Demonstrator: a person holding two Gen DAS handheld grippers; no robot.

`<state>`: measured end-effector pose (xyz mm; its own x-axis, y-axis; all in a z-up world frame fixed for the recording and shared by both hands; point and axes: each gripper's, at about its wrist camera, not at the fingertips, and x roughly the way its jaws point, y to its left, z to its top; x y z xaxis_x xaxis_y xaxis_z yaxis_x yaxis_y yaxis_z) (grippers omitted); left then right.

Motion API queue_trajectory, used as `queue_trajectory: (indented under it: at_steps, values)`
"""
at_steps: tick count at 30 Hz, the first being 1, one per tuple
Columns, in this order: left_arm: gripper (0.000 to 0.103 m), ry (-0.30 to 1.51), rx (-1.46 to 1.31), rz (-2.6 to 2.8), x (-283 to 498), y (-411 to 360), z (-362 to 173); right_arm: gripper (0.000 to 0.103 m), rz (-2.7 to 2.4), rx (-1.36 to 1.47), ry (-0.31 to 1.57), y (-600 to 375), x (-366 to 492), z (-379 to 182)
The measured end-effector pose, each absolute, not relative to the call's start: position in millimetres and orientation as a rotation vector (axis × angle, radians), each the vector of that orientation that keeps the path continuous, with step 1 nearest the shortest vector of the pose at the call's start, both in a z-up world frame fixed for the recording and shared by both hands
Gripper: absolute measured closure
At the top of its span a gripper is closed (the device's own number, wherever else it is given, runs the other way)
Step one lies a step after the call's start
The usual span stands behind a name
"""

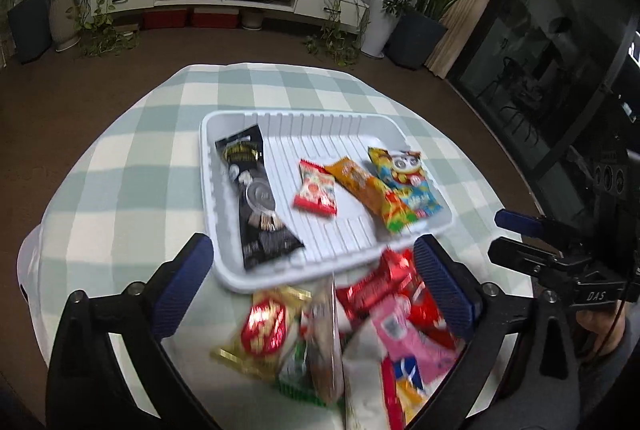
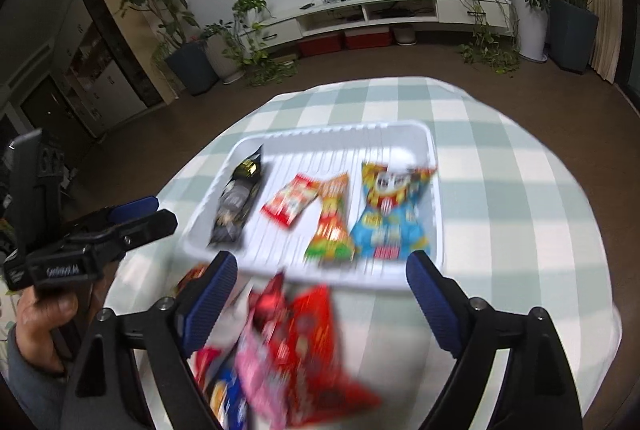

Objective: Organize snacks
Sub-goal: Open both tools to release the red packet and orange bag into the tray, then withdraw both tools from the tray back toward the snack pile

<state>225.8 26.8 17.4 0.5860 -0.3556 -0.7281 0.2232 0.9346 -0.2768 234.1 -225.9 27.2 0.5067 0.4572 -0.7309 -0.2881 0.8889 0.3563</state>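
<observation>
Sorting snacks into a tray, between picks as I judge it; entries run largest to smallest.

1. Round table under a green-and-white checked cloth [image 1: 120, 158]: carries everything below.
2. White ribbed plastic tray [image 1: 224, 270]: sits mid-table, its long axis running left to right across both views.
3. Loose heap of unsorted packets, red, pink and gold foil [image 1: 376, 314]: lies on the cloth just in front of the tray's near rim, blurred; single packets are hard to tell apart.
4. Long black foil packet [image 1: 256, 198]: lies at the tray's left end, long axis running near-to-far, near end over the rim.
5. Blue-and-yellow cartoon bag [image 2: 390, 214]: at the right end, lengthwise near-to-far.
6. Orange stick packet [image 1: 360, 186]: beside it, slanted.
7. Small red-and-white sachet [image 1: 316, 190]: centre, lying flat.
8. My left gripper [image 1: 312, 282] and right gripper [image 2: 320, 294]: both have jaws spread wide with nothing held, poised above the heap.

Next move, in my estimate: single out one packet from the heap, close on it, and lay it in the bare middle strip, lengthwise like its neighbours.
</observation>
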Motion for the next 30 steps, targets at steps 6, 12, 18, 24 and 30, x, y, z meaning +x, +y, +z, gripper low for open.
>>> queue_trajectory:
  at_steps: [6, 12, 18, 24, 30]
  values:
    - [0.0, 0.815, -0.059, -0.341, 150.6, 21.2, 3.3, 0.014, 0.477, 0.236, 0.963, -229.5, 167.6, 10.8]
    - [0.0, 0.97, -0.169, -0.285, 95.1, 27.6, -36.7, 0.014, 0.463, 0.28, 0.996, -232.4, 114.2, -15.3]
    - [0.0, 1.005, -0.2, -0.281, 60.5, 27.6, -56.9, 0.014, 0.467, 0.311, 1.022, -227.2, 83.0, -33.1]
    - [0.001, 0.99, -0.176, -0.316, 62.4, 12.4, -47.6, 0.015, 0.469, 0.264, 1.007, -216.5, 64.4, -34.8]
    - [0.006, 1.018, -0.132, -0.341, 79.9, -11.0, -50.8, 0.023, 0.473, 0.236, 1.004, -213.4, 57.6, -34.9]
